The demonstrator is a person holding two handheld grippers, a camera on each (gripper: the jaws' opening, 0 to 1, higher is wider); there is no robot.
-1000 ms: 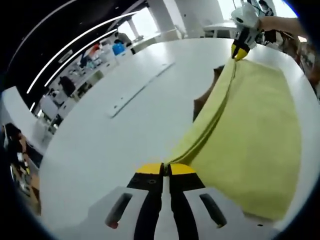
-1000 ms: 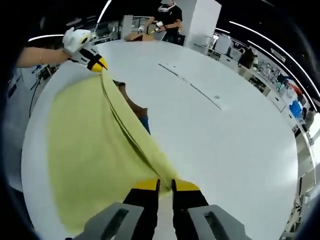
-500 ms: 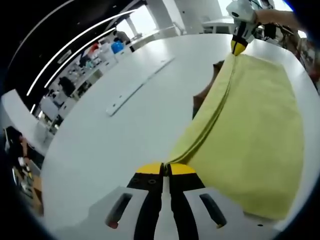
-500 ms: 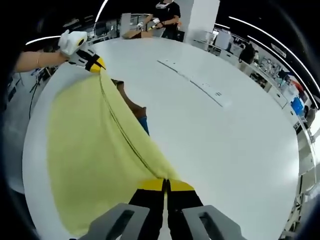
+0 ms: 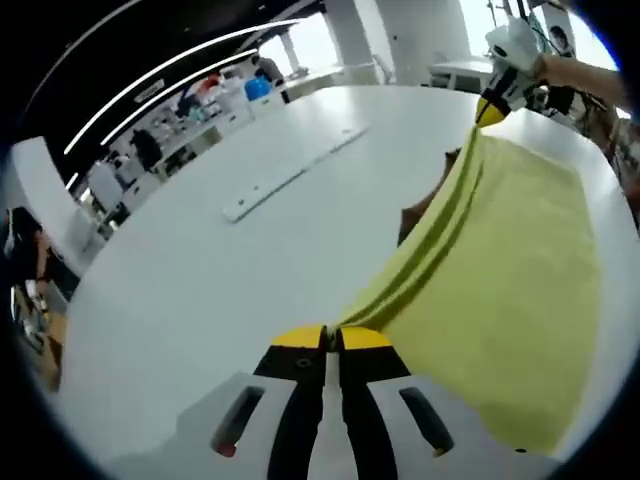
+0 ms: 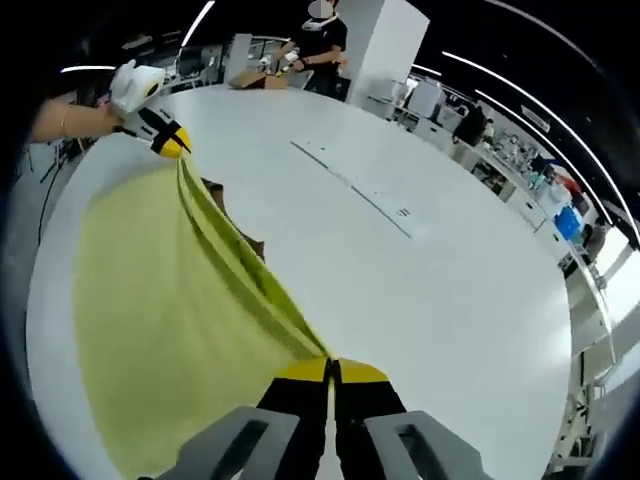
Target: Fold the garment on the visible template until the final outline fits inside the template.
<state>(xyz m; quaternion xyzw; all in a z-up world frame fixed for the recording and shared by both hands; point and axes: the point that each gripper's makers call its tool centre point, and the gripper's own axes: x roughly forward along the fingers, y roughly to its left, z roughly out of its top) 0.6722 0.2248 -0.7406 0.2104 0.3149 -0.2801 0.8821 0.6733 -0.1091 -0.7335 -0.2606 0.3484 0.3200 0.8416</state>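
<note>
Garment (image 5: 500, 270) higher; bystander (image 6: 318, 40) rightward

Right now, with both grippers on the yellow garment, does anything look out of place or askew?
Mostly fine: the left gripper and right gripper pinch opposite ends of the yellow garment, its folded edge stretched between them. One oddity: a brown sheet, possibly the template, peeks from under that edge, so the garment seems to overhang it.

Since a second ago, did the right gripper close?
Yes. The right gripper, open beside the yellow cloth's edge a second ago, is now shut on it above the white table.
</note>
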